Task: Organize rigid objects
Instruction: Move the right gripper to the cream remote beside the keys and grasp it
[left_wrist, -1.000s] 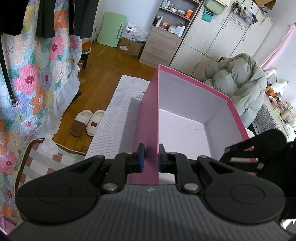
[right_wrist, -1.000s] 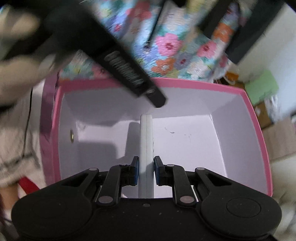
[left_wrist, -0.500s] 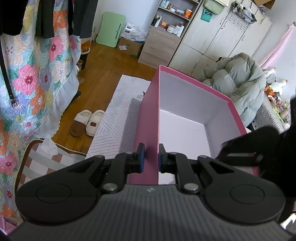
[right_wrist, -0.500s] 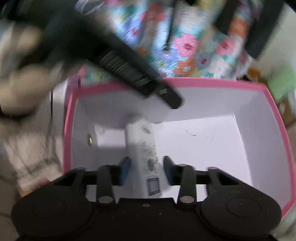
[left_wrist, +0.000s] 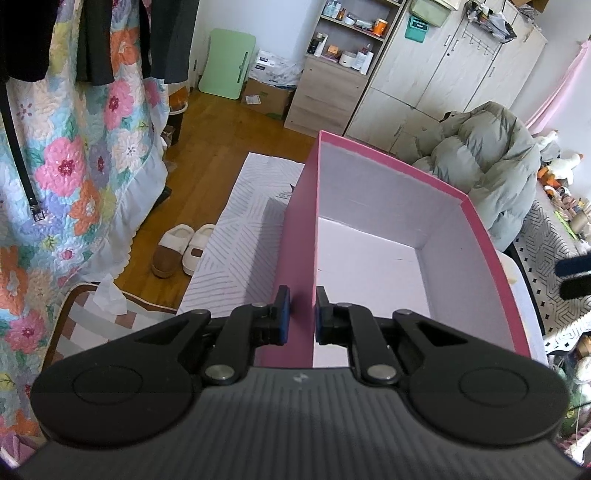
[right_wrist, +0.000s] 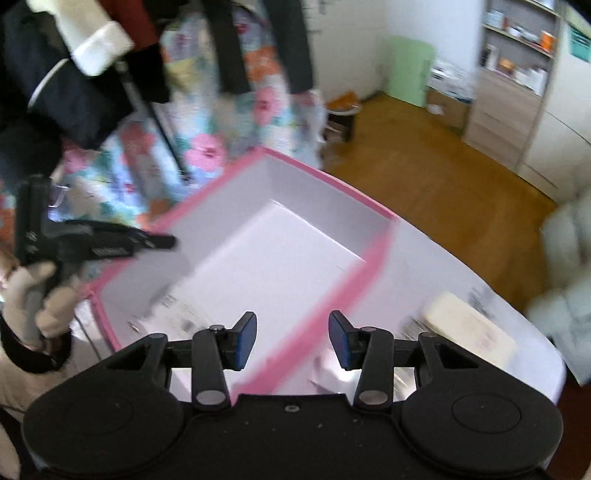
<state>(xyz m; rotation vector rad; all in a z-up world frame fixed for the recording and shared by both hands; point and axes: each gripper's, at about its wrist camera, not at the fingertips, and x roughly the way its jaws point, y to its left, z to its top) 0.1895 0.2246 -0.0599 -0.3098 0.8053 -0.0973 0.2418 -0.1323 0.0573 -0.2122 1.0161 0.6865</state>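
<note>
Item 1, lower centre of the left wrist view: left gripper (left_wrist: 300, 311), clenched on the near wall of the pink box (left_wrist: 484, 254), 1 pad on the pink outside, 1 on the pale inside. It steadies the box.

Item 2, lower centre of the right wrist view: right gripper (right_wrist: 291, 341), jaws apart and bare. They have just been opening; a second ago they pinched a slim white device upright inside the box, and half a second ago the pads stood clear of it. Nothing sits between them now.

Item 3, lower left of the box floor in the right wrist view: white device (right_wrist: 173, 308), blurred, probably lying flat where it was let go. The left wrist view does not show it.

Item 4, right of the box on the white table (right_wrist: 480, 291): pale block (right_wrist: 469, 328), smeared by motion, kind unclear.

Item 5, far field: floral quilt (left_wrist: 66, 166), slippers (left_wrist: 183, 249), wooden floor.

Reading: 1 object is stowed; the freed right gripper has swung toward the table, so the pale block looks the likely next pick.
</note>
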